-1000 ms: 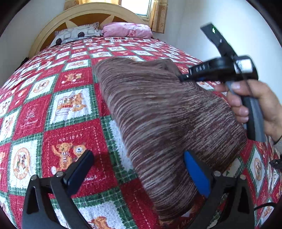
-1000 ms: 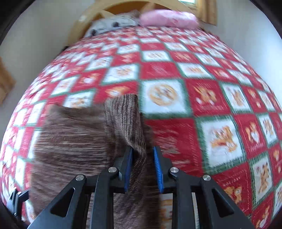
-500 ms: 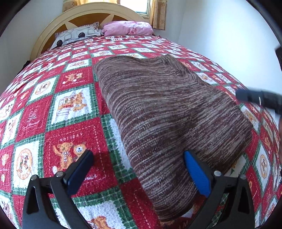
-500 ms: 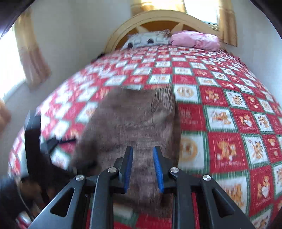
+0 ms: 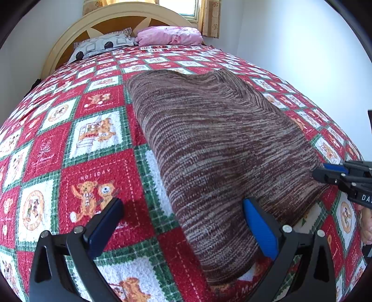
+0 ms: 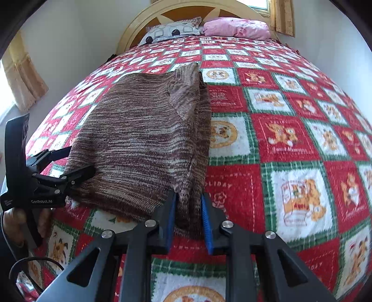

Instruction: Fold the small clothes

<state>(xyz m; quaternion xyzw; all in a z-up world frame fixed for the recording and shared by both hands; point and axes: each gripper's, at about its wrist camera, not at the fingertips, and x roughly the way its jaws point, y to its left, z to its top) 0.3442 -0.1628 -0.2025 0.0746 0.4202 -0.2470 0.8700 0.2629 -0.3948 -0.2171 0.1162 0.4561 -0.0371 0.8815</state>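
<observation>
A brown striped knit garment (image 5: pixel 209 148) lies flat on the red, green and white holiday quilt (image 5: pixel 97 167), one side folded over lengthwise. It also shows in the right wrist view (image 6: pixel 139 139). My left gripper (image 5: pixel 183 223) is open wide over the garment's near left edge; its right finger rests above the cloth. In the right wrist view it (image 6: pixel 69 162) sits at the garment's left corner. My right gripper (image 6: pixel 188 216) has its jaws narrowly apart astride the near right corner of the garment, cloth between them. It appears at the right edge of the left wrist view (image 5: pixel 325 174).
A grey patterned pillow (image 5: pixel 104 44) and a pink pillow (image 5: pixel 169 34) lie against the wooden headboard (image 5: pixel 121 14). White walls stand close on the right (image 5: pixel 290 46). Curtains hang at the left in the right wrist view (image 6: pixel 21 74).
My right gripper let go of the folded edge at the far side, drew back toward me and came down at the garment's near right corner. The left gripper has stayed in place, open.
</observation>
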